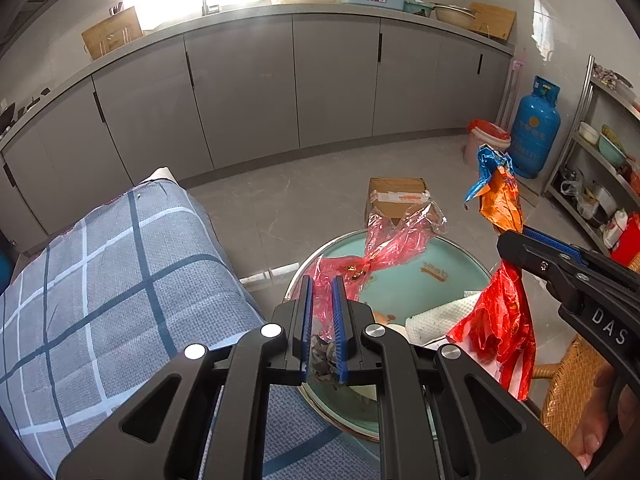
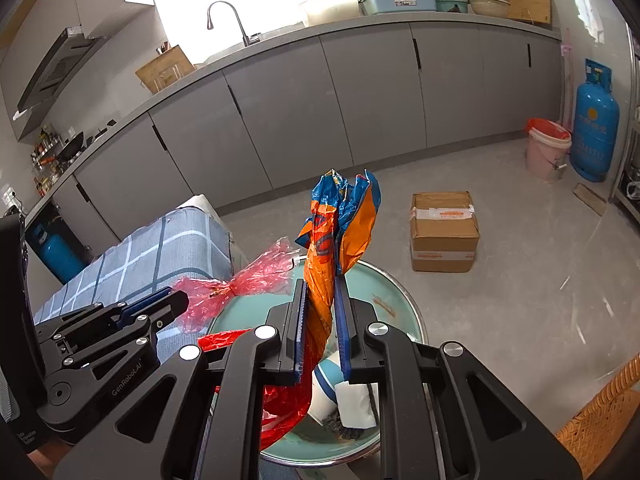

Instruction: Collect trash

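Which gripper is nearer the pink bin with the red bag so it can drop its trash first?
Probably right. The right gripper with its orange wrapper sits on the bin side; the left gripper holds pink plastic farther away.

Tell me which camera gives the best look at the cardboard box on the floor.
The right wrist view: the cardboard box stands whole and unobstructed on the floor, tape and label visible. In the left wrist view the box is smaller, with its lower part hidden behind the pink cellophane wrapper.

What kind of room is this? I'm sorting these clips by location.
A home kitchen, most likely: a sink faucet on a long counter with grey cabinets, a range hood, and a blue gas cylinder in the corner.
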`<state>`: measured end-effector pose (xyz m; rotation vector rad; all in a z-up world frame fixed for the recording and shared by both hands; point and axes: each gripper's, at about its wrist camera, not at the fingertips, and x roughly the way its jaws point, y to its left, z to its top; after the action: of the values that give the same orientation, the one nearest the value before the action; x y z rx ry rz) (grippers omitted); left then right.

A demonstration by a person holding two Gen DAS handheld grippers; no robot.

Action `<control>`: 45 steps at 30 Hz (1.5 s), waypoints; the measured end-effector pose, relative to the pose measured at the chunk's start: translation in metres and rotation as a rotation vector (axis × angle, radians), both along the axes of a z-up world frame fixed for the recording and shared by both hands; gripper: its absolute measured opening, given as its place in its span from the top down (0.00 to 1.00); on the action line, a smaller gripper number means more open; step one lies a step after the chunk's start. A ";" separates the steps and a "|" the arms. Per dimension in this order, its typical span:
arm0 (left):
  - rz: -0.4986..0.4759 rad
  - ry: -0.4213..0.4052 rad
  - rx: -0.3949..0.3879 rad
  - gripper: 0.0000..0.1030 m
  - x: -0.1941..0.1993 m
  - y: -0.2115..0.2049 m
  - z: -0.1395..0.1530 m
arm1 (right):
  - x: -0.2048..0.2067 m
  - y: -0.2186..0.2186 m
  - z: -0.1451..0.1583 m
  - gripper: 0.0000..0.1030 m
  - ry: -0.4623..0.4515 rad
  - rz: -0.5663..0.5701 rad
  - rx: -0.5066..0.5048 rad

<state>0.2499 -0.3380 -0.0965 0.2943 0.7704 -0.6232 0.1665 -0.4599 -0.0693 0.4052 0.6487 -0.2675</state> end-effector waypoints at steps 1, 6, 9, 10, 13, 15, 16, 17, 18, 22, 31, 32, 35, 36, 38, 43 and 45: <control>0.002 0.002 0.001 0.90 0.000 0.000 0.000 | 0.000 0.001 0.000 0.86 0.001 0.002 -0.002; 0.008 0.006 0.001 0.90 0.003 0.003 -0.001 | 0.002 0.001 0.000 0.86 0.003 0.006 -0.008; 0.010 0.008 0.002 0.90 0.004 0.003 -0.002 | 0.004 0.003 -0.001 0.86 0.011 0.011 -0.011; 0.011 0.010 0.002 0.90 0.005 0.003 -0.003 | 0.004 0.004 -0.001 0.86 0.013 0.013 -0.011; 0.010 0.012 0.004 0.90 0.006 0.002 -0.003 | 0.005 0.005 -0.002 0.86 0.018 0.015 -0.015; 0.008 0.014 0.003 0.90 0.006 0.001 -0.003 | 0.006 0.004 -0.003 0.86 0.020 0.016 -0.017; 0.008 0.015 0.004 0.90 0.006 0.001 -0.003 | 0.007 0.004 -0.003 0.86 0.020 0.016 -0.017; 0.008 0.016 0.003 0.90 0.006 0.001 -0.004 | 0.007 0.004 -0.002 0.86 0.021 0.017 -0.017; 0.007 0.016 0.004 0.90 0.006 0.001 -0.004 | 0.008 0.004 -0.002 0.86 0.021 0.017 -0.019; 0.008 0.020 0.005 0.90 0.008 0.002 -0.006 | 0.008 0.005 -0.003 0.86 0.023 0.022 -0.023; 0.003 0.025 0.007 0.83 0.006 -0.001 -0.008 | 0.008 0.001 -0.009 0.82 0.034 0.017 -0.025; 0.010 0.023 0.007 0.64 0.006 0.001 -0.008 | 0.006 -0.001 -0.008 0.64 0.019 0.013 -0.024; 0.033 0.020 -0.021 0.36 0.006 0.009 -0.005 | -0.006 -0.004 -0.003 0.44 -0.029 -0.029 -0.032; 0.032 0.025 -0.024 0.35 0.005 0.010 -0.004 | -0.010 -0.005 -0.001 0.44 -0.037 -0.035 -0.027; 0.052 0.025 -0.029 0.23 0.003 0.018 0.000 | -0.019 -0.006 0.002 0.42 -0.054 -0.052 -0.026; 0.088 0.016 -0.089 0.17 -0.010 0.045 0.014 | -0.050 0.000 0.015 0.34 -0.106 -0.090 -0.034; 0.104 -0.023 -0.098 0.13 -0.020 0.057 0.024 | -0.062 0.008 0.019 0.34 -0.114 -0.091 -0.049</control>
<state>0.2294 -0.2809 -0.0728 0.1705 0.7257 -0.5567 0.1043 -0.4521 -0.0507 0.4005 0.5118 -0.3433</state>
